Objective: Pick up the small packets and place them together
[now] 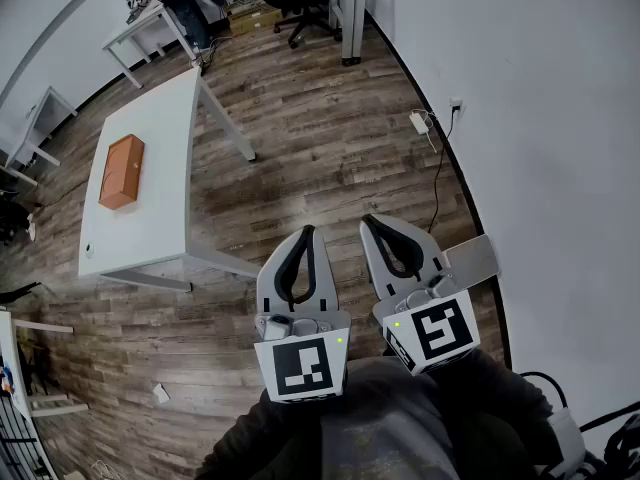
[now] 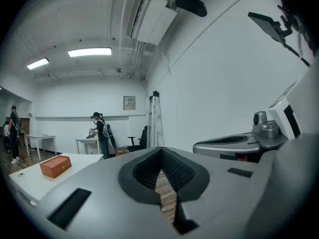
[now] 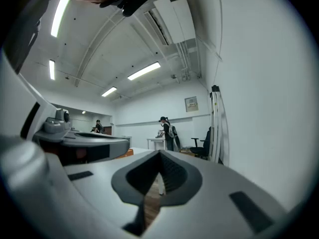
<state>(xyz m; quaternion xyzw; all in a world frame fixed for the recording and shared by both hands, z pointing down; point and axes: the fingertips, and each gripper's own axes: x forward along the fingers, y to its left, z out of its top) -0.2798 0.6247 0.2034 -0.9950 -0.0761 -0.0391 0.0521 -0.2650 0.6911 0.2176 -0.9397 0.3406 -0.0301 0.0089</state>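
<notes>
No small packets show in any view. In the head view my left gripper and right gripper are held side by side, level, above a wood plank floor. Both are shut, tips touching, with nothing between the jaws. The left gripper view looks along its shut jaws, the left gripper pointing into the room, with the right gripper beside it. The right gripper view shows the right gripper shut too, and the left gripper at its left.
A white table stands ahead to the left with an orange box on it; the same box shows in the left gripper view. A white wall runs along the right. A person stands at far desks beside an office chair.
</notes>
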